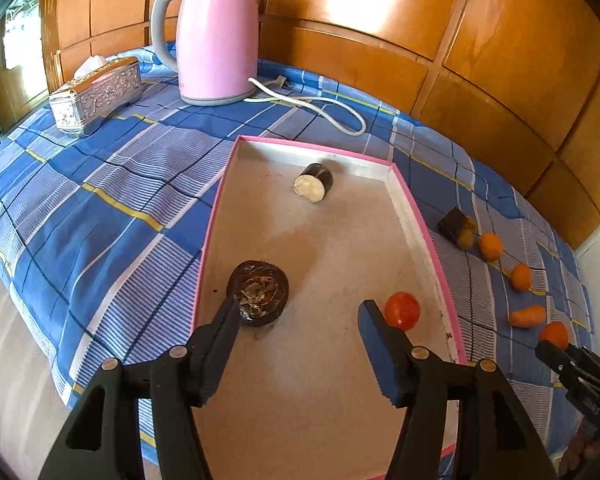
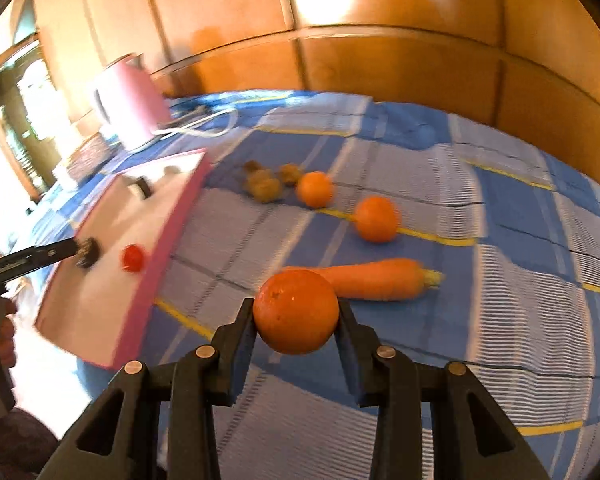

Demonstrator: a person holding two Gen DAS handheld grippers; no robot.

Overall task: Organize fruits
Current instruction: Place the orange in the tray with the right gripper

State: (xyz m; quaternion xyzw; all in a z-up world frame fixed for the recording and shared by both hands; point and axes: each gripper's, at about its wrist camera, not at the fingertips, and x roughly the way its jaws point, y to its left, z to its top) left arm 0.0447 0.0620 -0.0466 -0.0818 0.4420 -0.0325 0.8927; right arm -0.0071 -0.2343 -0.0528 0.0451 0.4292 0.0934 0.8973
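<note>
**Right claw grips an orange; left claw hangs open over the box**

Left wrist view: the left gripper [image 1: 298, 312] tilts steeply down over the pink-rimmed box [image 1: 410, 200], its jaws apart with nothing between them. The left fingertip sits at the edge of a dark, round cut fruit [image 1: 258, 292]; whether it touches is unclear. The right fingertip is just beside a small red tomato [image 1: 402, 309]. A third item, a dark-skinned piece with a pale cut face [image 1: 313, 183], lies near the far wall, making three things in the box. On the blue checked cloth [image 1: 100, 200] right of the box lie one dark cut piece [image 1: 457, 226], two oranges [image 1: 491, 246] [image 1: 521, 277] and one carrot [image 1: 527, 316]. The right gripper [image 1: 556, 354] enters at the lower right edge with a third orange [image 1: 554, 334] at its tip. One pink kettle [image 1: 216, 36] and one silver tissue box [image 1: 96, 94] stand at the back.

Right wrist view: the right gripper [image 2: 296, 312] points down at the cloth, both pads pressed on the sides of an orange, which is held clear of the cloth. Beyond it lie the carrot [image 2: 376, 280], two loose oranges [image 2: 376, 219] [image 2: 315, 189] and a blurred brownish cluster [image 2: 266, 182], its count unclear. The box [image 2: 168, 240] sits to the left, the other gripper's tip [image 2: 66, 250] reaching into it.
</note>
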